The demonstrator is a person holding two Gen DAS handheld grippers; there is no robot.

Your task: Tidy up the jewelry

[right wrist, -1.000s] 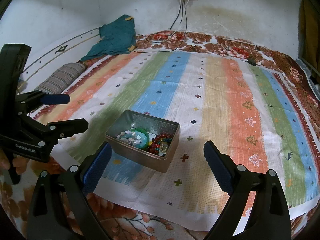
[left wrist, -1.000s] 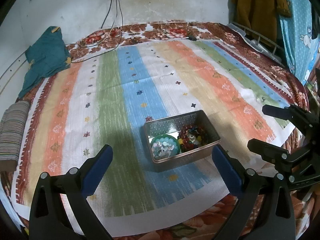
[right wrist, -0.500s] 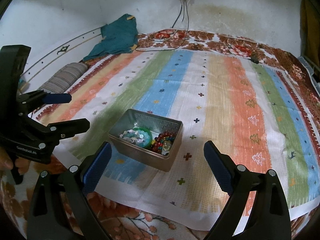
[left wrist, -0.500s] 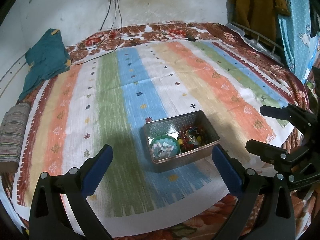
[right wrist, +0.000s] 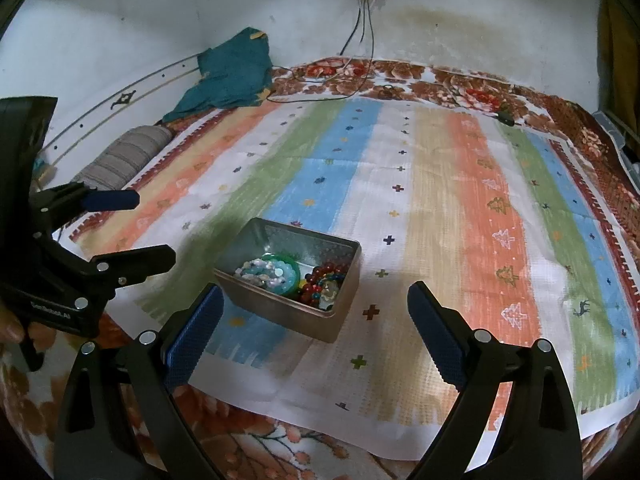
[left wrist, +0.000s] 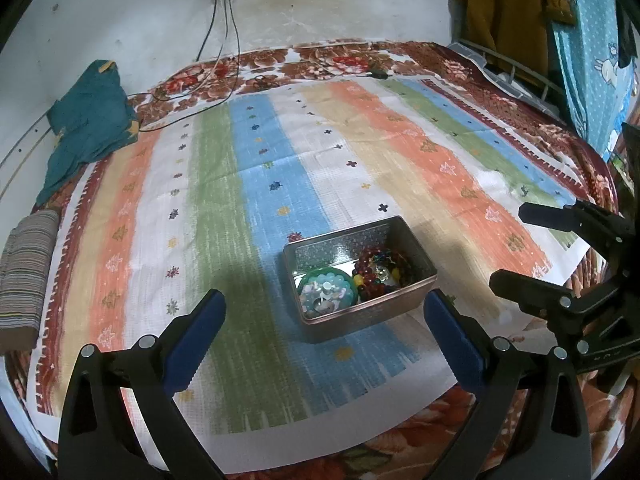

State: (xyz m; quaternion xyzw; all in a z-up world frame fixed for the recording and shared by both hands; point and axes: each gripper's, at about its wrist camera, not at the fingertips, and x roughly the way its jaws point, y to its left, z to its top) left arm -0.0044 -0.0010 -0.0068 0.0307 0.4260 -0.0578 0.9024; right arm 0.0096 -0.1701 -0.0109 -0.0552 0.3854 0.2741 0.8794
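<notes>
An open metal tin [left wrist: 416,292] [right wrist: 280,316] sits on the striped mat near its front edge. Inside lie a teal beaded bangle set [left wrist: 328,292] [right wrist: 272,272] and a heap of red and mixed bead jewelry [left wrist: 378,270] [right wrist: 324,282]. My left gripper [left wrist: 324,316] is open and empty, hovering just short of the tin; it also shows at the left in the right wrist view [right wrist: 152,232]. My right gripper [right wrist: 314,308] is open and empty, close above the tin's near side; it shows at the right in the left wrist view [left wrist: 508,248].
The striped mat [left wrist: 248,184] covers a floral bedspread [right wrist: 460,88]. A teal cloth [left wrist: 88,120] and a striped cushion [left wrist: 24,272] lie at the left. Cables [left wrist: 224,80] run from a wall socket. Clothes [left wrist: 512,8] hang at the back right.
Both grippers have edged slightly nearer to the tin. The tin and jewelry have not moved.
</notes>
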